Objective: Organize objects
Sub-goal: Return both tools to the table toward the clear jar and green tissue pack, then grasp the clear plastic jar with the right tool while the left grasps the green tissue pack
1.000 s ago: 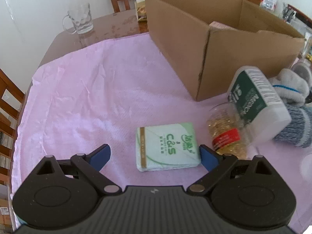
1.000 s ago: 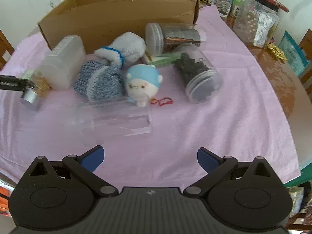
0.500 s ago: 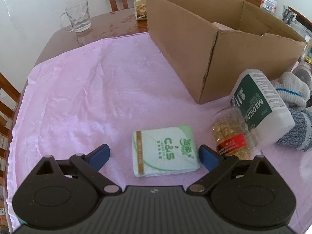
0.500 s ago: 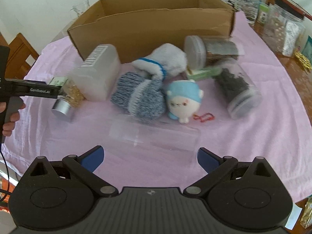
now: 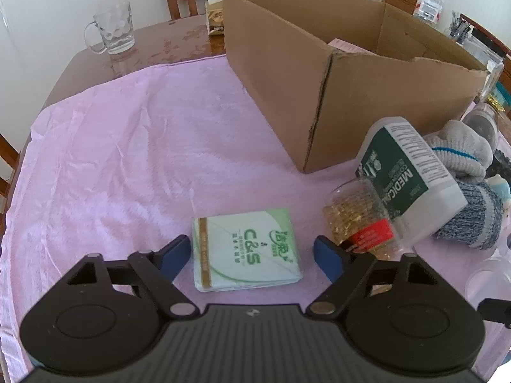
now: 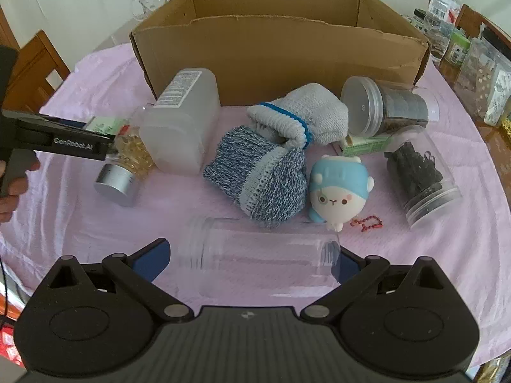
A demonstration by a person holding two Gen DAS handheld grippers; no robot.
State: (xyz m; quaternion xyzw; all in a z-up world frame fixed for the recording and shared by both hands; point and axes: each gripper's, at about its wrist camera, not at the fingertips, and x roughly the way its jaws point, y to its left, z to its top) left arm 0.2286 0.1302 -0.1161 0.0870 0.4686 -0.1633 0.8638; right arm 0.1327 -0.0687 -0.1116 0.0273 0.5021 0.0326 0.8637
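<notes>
A green-and-white tissue pack [image 5: 246, 255] lies flat on the pink cloth, and my left gripper [image 5: 252, 255] stands open with a finger on each side of it. A clear empty jar [image 6: 265, 255] lies on its side between the open fingers of my right gripper [image 6: 252, 263]. Behind stands an open cardboard box [image 6: 281, 48], which is the same cardboard box [image 5: 319, 79] in the left wrist view. In front of it lie a white bottle [image 6: 182, 121], a capsule jar [image 6: 124, 162], a blue knitted sock [image 6: 265, 172], a grey sock [image 6: 303, 115] and a plush toy [image 6: 335, 188].
Two jars with dark contents [image 6: 418, 172] lie at the right, by a small green box [image 6: 364, 145] and a red bead chain [image 6: 367, 221]. A glass mug [image 5: 111, 28] stands on the bare table beyond the cloth. Bottles and containers [image 6: 479, 73] crowd the far right. Wooden chairs ring the table.
My right gripper has swung left and come forward until the clear jar lies between its fingers. My left gripper has edged closer to the tissue pack.
</notes>
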